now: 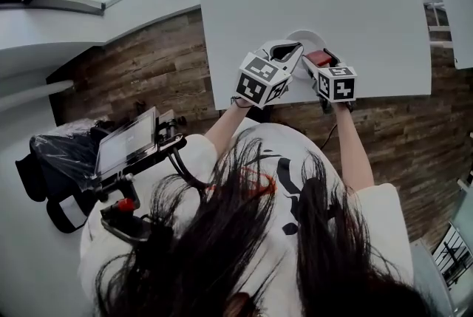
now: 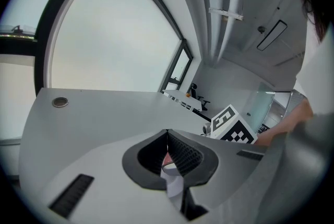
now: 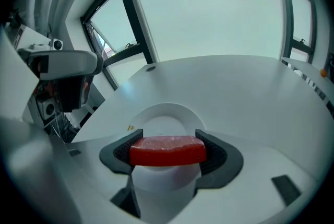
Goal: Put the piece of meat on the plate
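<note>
Right tongs (image 3: 167,151) clamp meat (image 3: 167,150) over plate (image 3: 156,113) near rim. Left tongs (image 2: 168,157) pinched shut, empty. Risk: early release, meat slides onto table (image 3: 250,87).

You face a white tabletop (image 1: 355,12) above a dark wood-plank floor (image 1: 133,72); tall windows (image 3: 209,14) beyond its far edge give pale, even daylight.

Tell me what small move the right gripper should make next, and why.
Probably lower the right gripper a little toward the plate. Its jaws clamp the piece of meat, which hangs just over the bare white plate, so a short descent would come before release.
</note>
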